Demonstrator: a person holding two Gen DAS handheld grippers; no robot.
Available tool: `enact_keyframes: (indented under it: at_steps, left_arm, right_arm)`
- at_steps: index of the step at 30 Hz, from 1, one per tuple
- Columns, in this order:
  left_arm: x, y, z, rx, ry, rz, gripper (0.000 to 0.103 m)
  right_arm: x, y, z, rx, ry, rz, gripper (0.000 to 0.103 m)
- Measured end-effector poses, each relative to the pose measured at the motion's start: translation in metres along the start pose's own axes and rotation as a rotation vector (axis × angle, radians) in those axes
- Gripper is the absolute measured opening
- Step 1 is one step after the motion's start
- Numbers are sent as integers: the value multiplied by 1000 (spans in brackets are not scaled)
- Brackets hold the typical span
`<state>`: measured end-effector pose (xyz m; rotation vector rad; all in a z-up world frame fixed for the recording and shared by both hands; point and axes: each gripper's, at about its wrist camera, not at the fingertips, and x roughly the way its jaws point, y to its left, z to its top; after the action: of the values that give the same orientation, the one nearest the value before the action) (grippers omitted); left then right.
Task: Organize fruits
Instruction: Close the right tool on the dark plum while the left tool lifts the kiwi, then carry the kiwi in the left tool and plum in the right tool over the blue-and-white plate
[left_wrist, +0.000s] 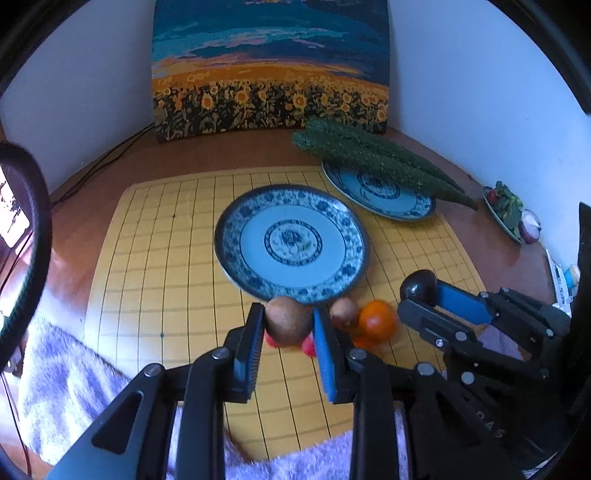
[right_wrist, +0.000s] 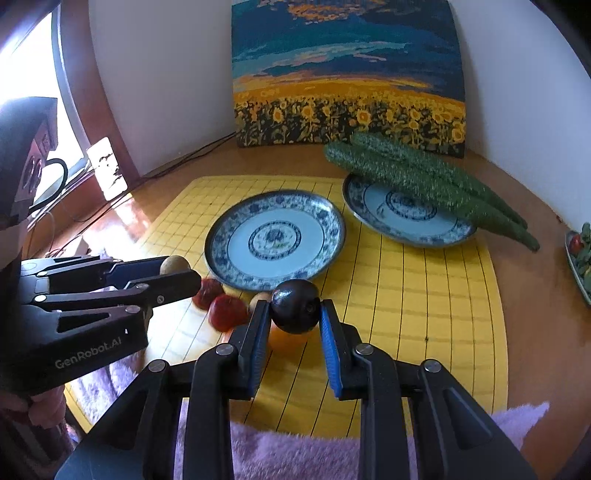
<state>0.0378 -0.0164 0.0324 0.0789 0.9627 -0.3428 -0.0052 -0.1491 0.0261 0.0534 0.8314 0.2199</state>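
Both claws are loaded: left claw (left_wrist: 289, 325) pinches a brown kiwi (left_wrist: 288, 320), right claw (right_wrist: 295, 314) squeezes a dark plum (right_wrist: 295, 311). The empty plate (left_wrist: 343, 271) sits just ahead of both. Round fruit held only at the tips could squirt out, or the claws could bump each other over the plate. The fruit under the claws is mostly hidden — an orange (left_wrist: 377, 319), something red (right_wrist: 227, 312).

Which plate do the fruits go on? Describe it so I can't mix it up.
On the yellow grid mat, two blue-and-white patterned plates sit before the sunflower painting. Take the near plate, just beyond the fruit pile. Unlike the far plate, it carries no cucumbers and is bare.
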Motion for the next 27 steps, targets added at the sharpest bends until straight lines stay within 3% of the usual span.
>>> enact_keyframes:
  at_steps: [18, 27]
  left_arm:
    - [12, 8, 55, 13, -53, 21, 28]
    - [31, 10, 75, 3, -42, 5, 28]
  right_arm:
    - [24, -1, 53, -53, -15, -2, 28]
    - [51, -8, 66, -48, 22, 3, 28]
